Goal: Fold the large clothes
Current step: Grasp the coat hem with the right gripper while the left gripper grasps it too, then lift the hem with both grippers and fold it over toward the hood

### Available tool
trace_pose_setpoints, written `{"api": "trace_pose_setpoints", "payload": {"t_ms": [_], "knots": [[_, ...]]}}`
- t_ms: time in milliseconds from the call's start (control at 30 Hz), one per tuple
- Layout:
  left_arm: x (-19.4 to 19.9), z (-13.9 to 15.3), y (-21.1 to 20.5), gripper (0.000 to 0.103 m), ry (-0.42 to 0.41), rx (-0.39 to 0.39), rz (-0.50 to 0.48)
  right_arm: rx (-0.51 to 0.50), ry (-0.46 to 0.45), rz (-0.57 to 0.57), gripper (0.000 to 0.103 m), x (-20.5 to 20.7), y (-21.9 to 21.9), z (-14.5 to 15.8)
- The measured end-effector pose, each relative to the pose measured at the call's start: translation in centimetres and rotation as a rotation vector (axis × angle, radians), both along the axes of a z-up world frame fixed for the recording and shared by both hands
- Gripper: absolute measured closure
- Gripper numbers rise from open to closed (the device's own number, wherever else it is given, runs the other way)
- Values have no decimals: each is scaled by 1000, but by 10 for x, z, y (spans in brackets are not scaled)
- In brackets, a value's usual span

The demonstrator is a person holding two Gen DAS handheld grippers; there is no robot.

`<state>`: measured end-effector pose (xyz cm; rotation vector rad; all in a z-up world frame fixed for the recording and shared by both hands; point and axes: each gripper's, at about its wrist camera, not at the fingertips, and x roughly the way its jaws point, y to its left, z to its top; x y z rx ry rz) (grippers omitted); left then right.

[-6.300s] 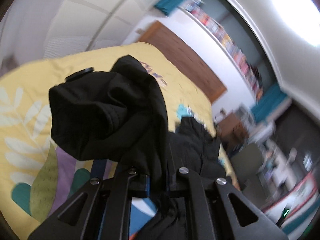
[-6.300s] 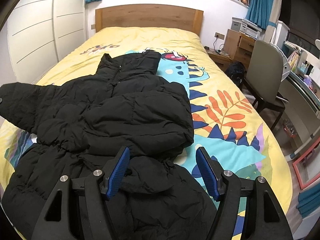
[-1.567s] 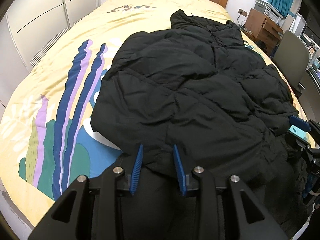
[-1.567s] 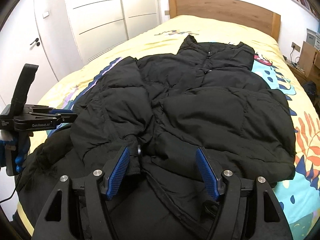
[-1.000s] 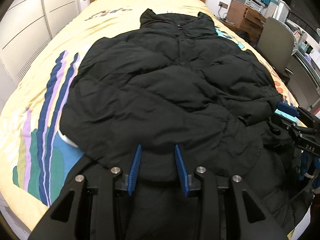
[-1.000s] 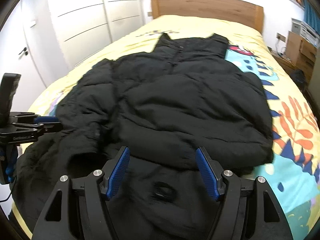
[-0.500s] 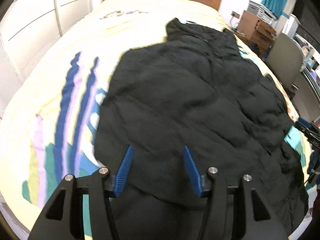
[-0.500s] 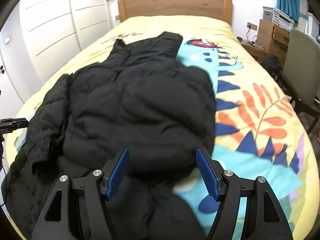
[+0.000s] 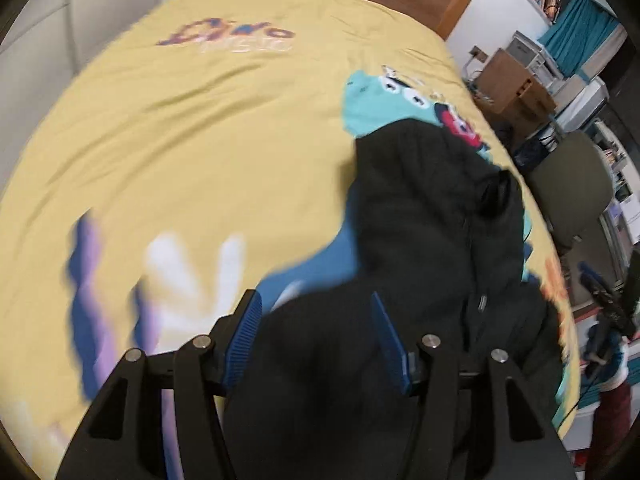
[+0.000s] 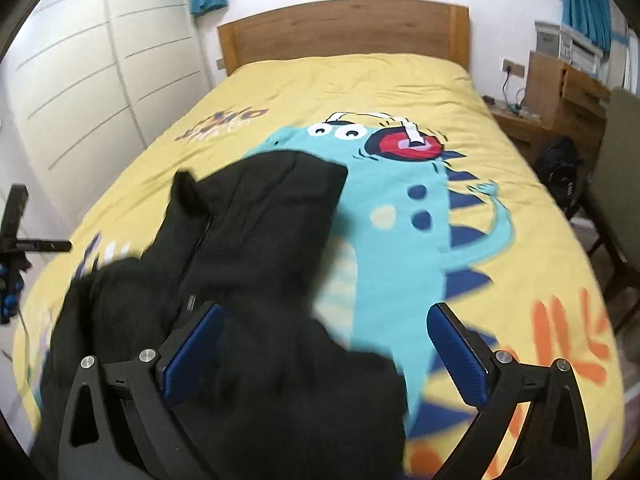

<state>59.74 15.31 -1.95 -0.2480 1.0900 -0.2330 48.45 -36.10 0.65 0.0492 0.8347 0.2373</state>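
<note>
Tongs on the left (image 9: pixel 316 336) stood spread wide, gripping nothing, with the black jacket (image 9: pixel 424 240) lying blurred between and beyond the blue pads (image 9: pixel 386 340). Right tongs (image 10: pixel 324 356) were likewise spread apart and empty, the jacket's bulk under the left pad and the bedspread under the right. The jacket lay bunched lengthwise on the yellow dinosaur bedspread (image 10: pixel 400 92), collar end toward the wooden headboard (image 10: pixel 344 30). White wardrobe doors (image 10: pixel 80 76) stood beside the bed, a wooden nightstand (image 10: pixel 560 92) and a chair (image 9: pixel 572 184) on the other side.
</note>
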Motion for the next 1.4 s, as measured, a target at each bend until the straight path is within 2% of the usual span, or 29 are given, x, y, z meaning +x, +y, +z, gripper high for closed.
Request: {"api": "trace_pose_setpoints", "payload": {"t_ms": [167, 267, 367, 433, 533, 567, 600, 667, 700, 800, 867, 1000, 1167, 1300, 1400], "knots": [[97, -32, -34, 47, 21, -136, -22, 172, 90, -34, 1, 97, 9, -31], [133, -55, -53, 47, 24, -202, -24, 246, 120, -40, 1, 139, 15, -52], [162, -78, -65, 47, 27, -298, 0, 275, 140, -53, 1, 170, 22, -70], [175, -92, -73, 47, 40, -311, 18, 316, 155, -52, 1, 186, 25, -83], [190, -109, -88, 47, 66, -286, 42, 302, 176, -60, 2, 204, 29, -92], [192, -112, -89, 47, 71, -285, 53, 293, 184, -62, 11, 207, 30, -95], [194, -116, -91, 47, 71, -285, 71, 286, 188, -62, 37, 209, 31, -97], [195, -115, -95, 48, 56, -265, 104, 275, 206, -54, 67, 213, 34, -100], [195, -113, -97, 60, 43, -240, 106, 254, 204, -39, 76, 212, 38, -99], [186, -100, -101, 83, 10, -181, 103, 178, 183, 5, 84, 203, 48, -88], [173, -85, -100, 87, -19, -161, 108, 154, 158, 31, 85, 191, 50, -72], [134, -47, -99, 90, -81, -160, 107, 91, 103, 89, 86, 157, 61, -33], [53, -8, -90, 92, -146, -167, 134, -4, -24, 197, 86, 87, 82, 11], [-16, -3, -79, 92, -178, -198, 155, -68, -111, 281, 85, 23, 94, 27], [-59, -23, -69, 92, -131, -220, 178, -70, -109, 294, 85, -12, 91, 17]]}}
